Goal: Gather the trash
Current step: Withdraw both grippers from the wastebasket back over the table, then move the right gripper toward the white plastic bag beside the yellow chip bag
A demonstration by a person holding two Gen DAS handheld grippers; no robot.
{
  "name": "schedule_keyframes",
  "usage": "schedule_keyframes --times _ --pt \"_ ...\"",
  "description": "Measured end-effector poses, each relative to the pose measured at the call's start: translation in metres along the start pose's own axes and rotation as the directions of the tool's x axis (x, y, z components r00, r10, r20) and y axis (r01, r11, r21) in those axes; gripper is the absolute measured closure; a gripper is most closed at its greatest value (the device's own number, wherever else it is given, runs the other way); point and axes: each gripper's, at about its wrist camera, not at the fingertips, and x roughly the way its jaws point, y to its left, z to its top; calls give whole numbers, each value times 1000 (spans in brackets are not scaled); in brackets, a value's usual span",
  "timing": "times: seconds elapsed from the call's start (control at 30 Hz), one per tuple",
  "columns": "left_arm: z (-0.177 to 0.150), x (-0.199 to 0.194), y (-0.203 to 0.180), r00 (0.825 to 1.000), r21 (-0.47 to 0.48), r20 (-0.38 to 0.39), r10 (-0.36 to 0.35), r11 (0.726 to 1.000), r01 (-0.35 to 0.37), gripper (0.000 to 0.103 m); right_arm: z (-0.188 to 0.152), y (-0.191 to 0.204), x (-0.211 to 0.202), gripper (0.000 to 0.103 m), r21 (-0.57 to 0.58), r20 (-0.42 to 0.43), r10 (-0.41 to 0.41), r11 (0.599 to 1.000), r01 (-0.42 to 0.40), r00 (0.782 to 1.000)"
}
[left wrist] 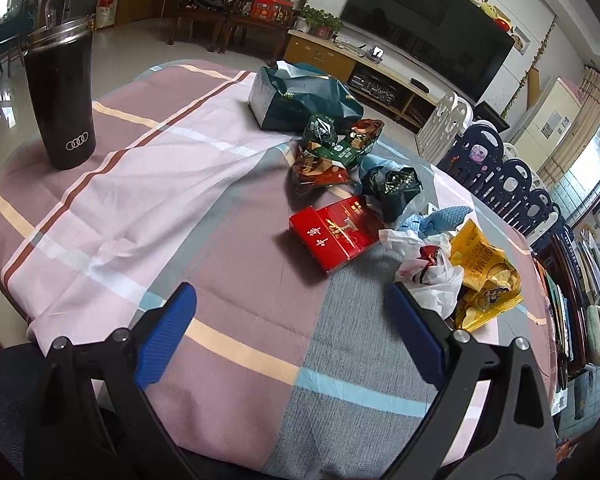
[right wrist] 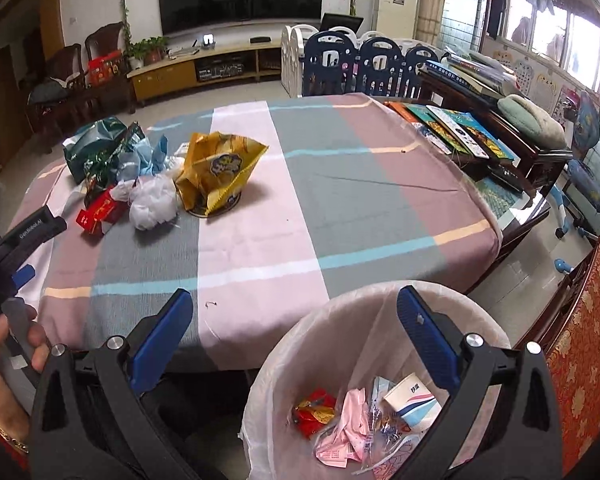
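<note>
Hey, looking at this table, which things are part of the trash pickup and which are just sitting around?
For the job:
yellow chip bag
red carton
white plastic bag
green wrappers
lined bin

Just lying about:
black tumbler
books
cushion

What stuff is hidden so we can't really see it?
- Left wrist view: blue cloth, mostly buried under the white plastic bag.
- Right wrist view: lined trash bin, bottom cut off by the frame edge and the right tool.
- Right wrist view: round thing under the yellow chip bag, mostly covered.
</note>
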Motion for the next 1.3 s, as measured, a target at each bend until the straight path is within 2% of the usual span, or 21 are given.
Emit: schedule_keyframes --times 0.53,1.07,1.17,1.3 --pt "0 1 0 1000 -13 -7 -1 1000 1 7 -7 6 15 3 -24 -71 8 1000 -10 997" --pt "-1 0 2 1000 -29 -10 -4 1000 4 7 -8 7 22 3 -27 -88 5 1000 -7 996" --pt "-1 -1 5 1000 -41 -8 -5 999 5 7 4 9 29 3 -3 -75 10 1000 -10 997" --pt "-1 -4 14 1000 -95 -1 9 995 -9 7 37 24 45 3 17 -30 23 1000 -22 999"
